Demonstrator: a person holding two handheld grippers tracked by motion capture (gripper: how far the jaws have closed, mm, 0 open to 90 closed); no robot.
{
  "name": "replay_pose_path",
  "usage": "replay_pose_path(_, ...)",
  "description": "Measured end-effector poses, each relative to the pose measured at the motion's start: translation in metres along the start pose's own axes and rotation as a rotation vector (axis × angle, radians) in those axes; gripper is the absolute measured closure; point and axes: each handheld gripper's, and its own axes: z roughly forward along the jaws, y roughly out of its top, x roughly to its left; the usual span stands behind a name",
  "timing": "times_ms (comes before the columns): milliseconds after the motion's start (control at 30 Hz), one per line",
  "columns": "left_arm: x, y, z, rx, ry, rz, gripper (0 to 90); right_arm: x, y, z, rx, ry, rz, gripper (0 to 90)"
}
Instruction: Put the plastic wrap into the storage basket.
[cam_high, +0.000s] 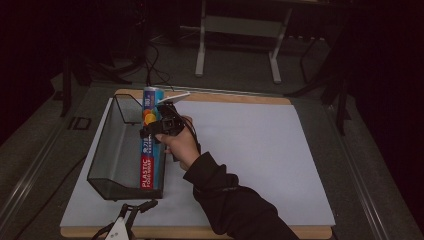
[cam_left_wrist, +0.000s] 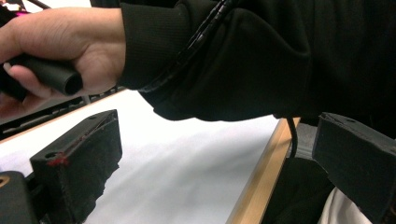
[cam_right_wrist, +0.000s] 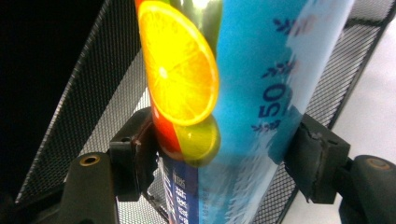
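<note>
A long blue plastic food wrap box (cam_high: 151, 145) with orange and lime pictures stands slanted along the right wall of a black mesh basket (cam_high: 112, 150). Its lower end sits in the basket's near right corner. My right gripper (cam_high: 156, 126) is shut on the box's upper half, held by a hand in a black sleeve. In the right gripper view the box (cam_right_wrist: 243, 84) sits clamped between both pads (cam_right_wrist: 136, 154), with the mesh basket (cam_right_wrist: 88, 116) behind. My left gripper (cam_high: 137, 206) rests at the table's front edge, open and empty (cam_left_wrist: 219, 168).
A white mat (cam_high: 250, 150) covers the wooden board (cam_high: 200, 232), with free room to the right of the arm. The person's hand (cam_left_wrist: 70, 51) and black sleeve (cam_left_wrist: 261, 60) pass close above the left gripper. Grey floor and a metal stand (cam_high: 240, 30) lie beyond the table.
</note>
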Motion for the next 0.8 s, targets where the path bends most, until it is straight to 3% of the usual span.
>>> replay_pose_path(133, 0.0, 0.0, -0.001, 0.001, 0.002, 0.0, 2.3, -0.002, 0.001, 0.008, 0.006, -0.002, 0.026, 31.9)
replay_pose_path(400, 0.0, 0.0, -0.002, -0.004, -0.001, -0.003, 2.3, -0.003, 0.005, 0.032, -0.038, -0.042, 0.072, 31.8)
replay_pose_path(800, 0.001, 0.0, -0.003, -0.009, -0.005, -0.005, 2.3, -0.006, 0.007, 0.056, -0.065, -0.077, 0.108, 31.7)
